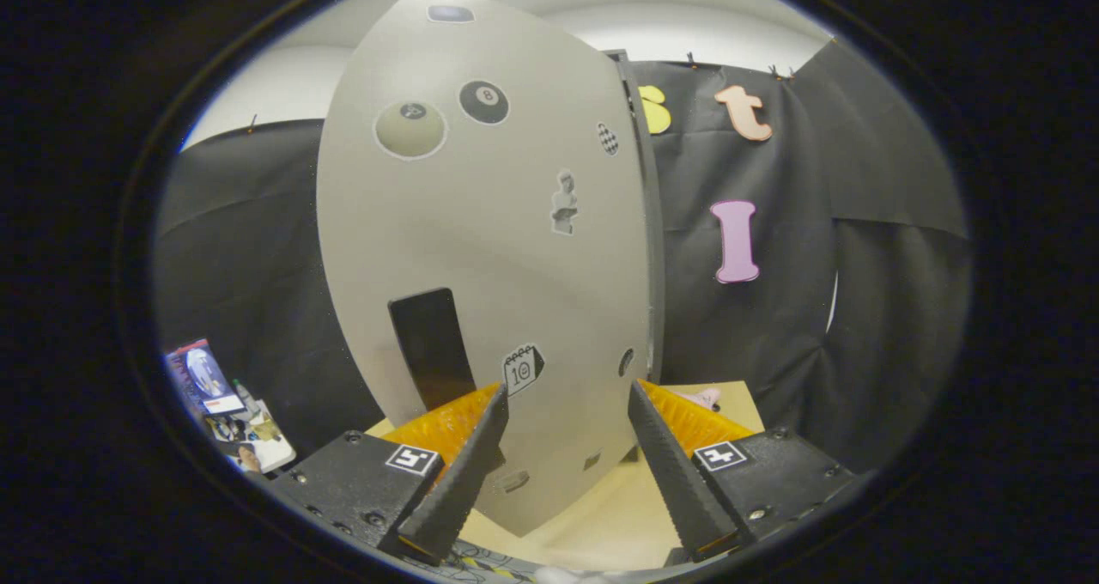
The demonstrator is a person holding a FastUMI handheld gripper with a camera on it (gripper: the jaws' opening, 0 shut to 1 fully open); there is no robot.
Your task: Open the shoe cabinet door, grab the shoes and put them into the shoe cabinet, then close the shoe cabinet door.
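The shoe cabinet's grey door [506, 249] stands upright just ahead of my fingers, its face covered with several stickers. A black rectangular handle [432, 348] sits low on the door, just above my left fingertip. Along the door's right edge runs a dark strip of the cabinet [652, 249]. My gripper [567, 391] is open, its fingers spread wide in front of the door's lower part with nothing held between them. A small pink thing [702, 395] peeks out beyond the right finger; I cannot tell what it is.
The cabinet rests on a pale wooden tabletop [601, 524]. Black cloth [859, 309] hangs behind and to both sides. Some clutter with printed packaging [219, 404] lies low beyond the left finger, off the table.
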